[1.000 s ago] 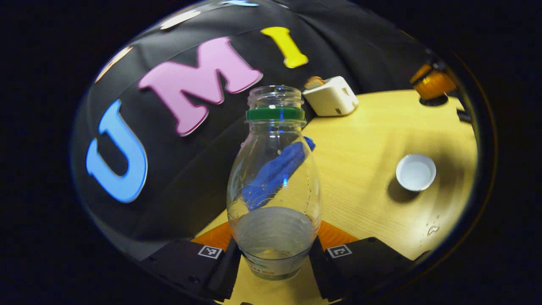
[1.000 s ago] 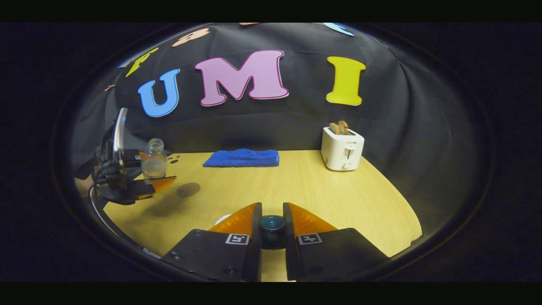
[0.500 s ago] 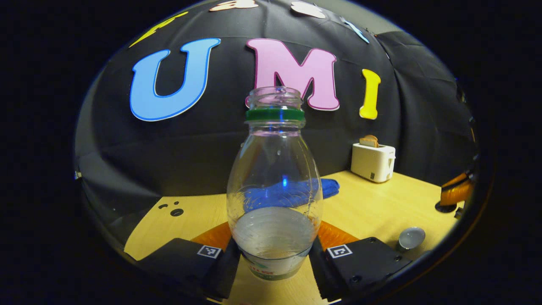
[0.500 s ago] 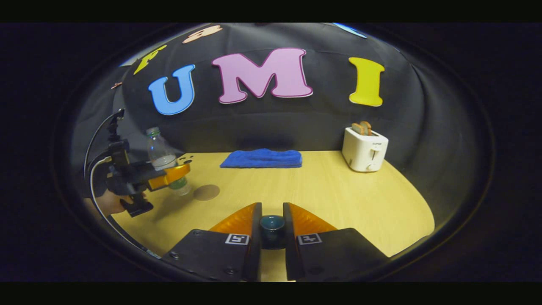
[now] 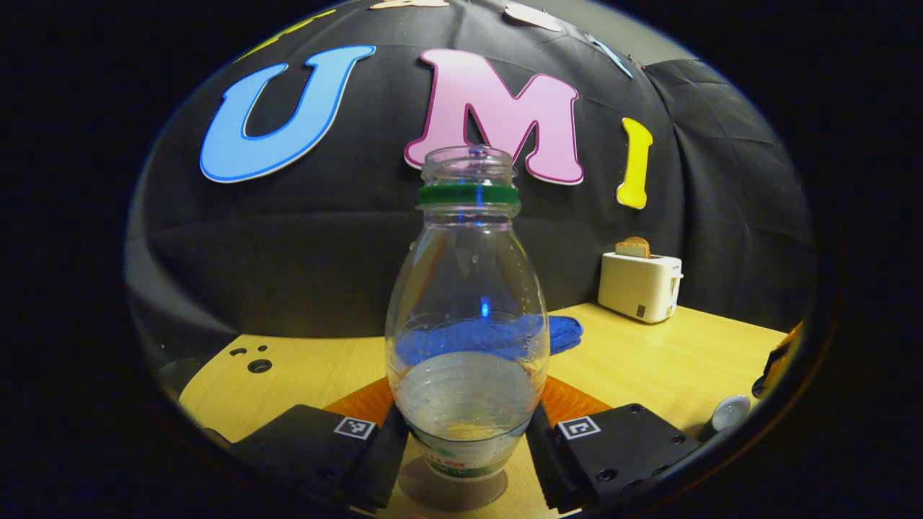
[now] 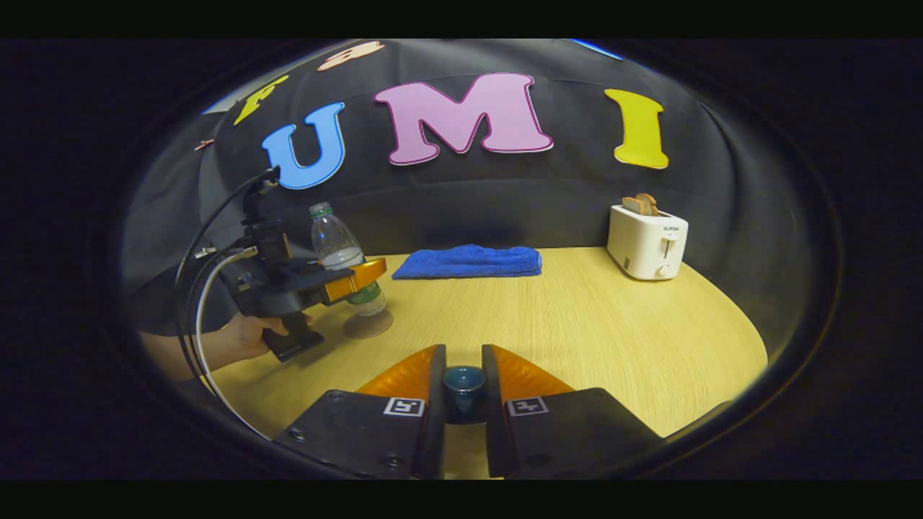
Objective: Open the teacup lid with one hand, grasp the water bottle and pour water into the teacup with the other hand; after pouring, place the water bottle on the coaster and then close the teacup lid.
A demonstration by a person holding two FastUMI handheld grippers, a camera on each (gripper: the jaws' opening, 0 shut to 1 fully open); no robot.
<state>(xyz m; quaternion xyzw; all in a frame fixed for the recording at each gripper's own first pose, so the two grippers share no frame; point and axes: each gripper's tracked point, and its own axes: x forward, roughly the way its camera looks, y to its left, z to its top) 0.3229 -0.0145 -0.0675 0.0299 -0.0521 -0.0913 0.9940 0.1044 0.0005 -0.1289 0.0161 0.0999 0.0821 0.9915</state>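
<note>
This is a staged recording booth dressed as a kitchen corner, not a lived-in home. Black cloth point(image 6: 461, 209) hangs as the back wall behind a pale wooden desk point(image 6: 577, 324). On the desk stand a white toaster point(image 6: 647, 241) with bread in its slots and a folded blue towel point(image 6: 469, 261).

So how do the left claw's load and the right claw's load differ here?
The water bottle is tall, clear and part-filled; the teacup lid is small, dark teal and opaque. The left claw clamps the bottle low on its body over the coaster; the right claw pinches the lid's knob. Both claws are shut on their loads.
</note>
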